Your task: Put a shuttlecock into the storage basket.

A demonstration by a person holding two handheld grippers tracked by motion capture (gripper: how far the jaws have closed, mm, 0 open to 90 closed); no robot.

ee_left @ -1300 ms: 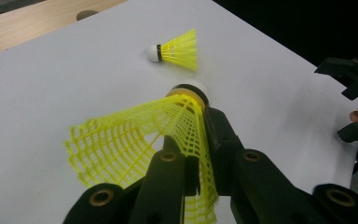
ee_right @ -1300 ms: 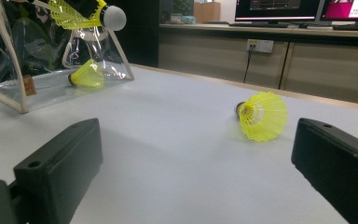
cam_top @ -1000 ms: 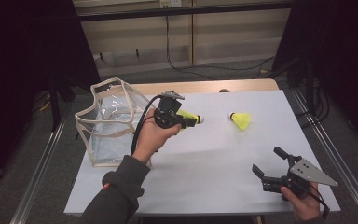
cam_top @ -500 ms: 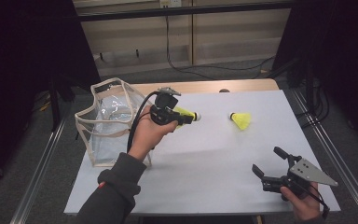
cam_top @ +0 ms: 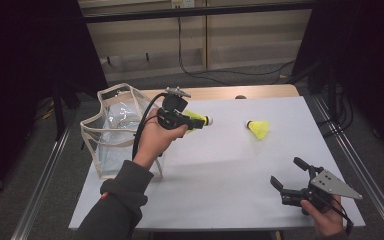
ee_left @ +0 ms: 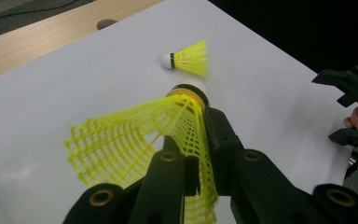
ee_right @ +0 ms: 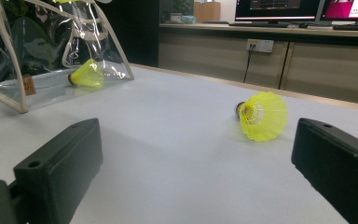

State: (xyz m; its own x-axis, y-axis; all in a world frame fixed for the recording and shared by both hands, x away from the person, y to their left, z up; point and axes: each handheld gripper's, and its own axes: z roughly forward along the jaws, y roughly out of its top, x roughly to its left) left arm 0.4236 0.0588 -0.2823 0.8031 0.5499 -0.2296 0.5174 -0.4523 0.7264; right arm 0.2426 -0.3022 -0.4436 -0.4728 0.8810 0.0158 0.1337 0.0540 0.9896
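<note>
Carrying one yellow shuttlecock (cam_top: 196,120) in the left tool (ee_left: 193,154), the person holds it above the worktop (cam_top: 220,175), just right of the clear bag (cam_top: 115,135) at the left edge. Jaws pinch the mesh skirt, cork tip pointing away toward the right. Step in hand looks like the lift-and-carry phase, w/ the bag as the likely drop spot: one shuttlecock (ee_right: 87,74) already lies inside it. Next move prob. calls for swinging the tool left over the bag's open top, tilting down, then letting go. Second loose shuttlecock (cam_top: 258,128) lies on the worktop, far right of centre. Right tool (cam_top: 291,181) rests at the near right, jaws wide, holding nothing, aimed roughly at that loose one.
</note>
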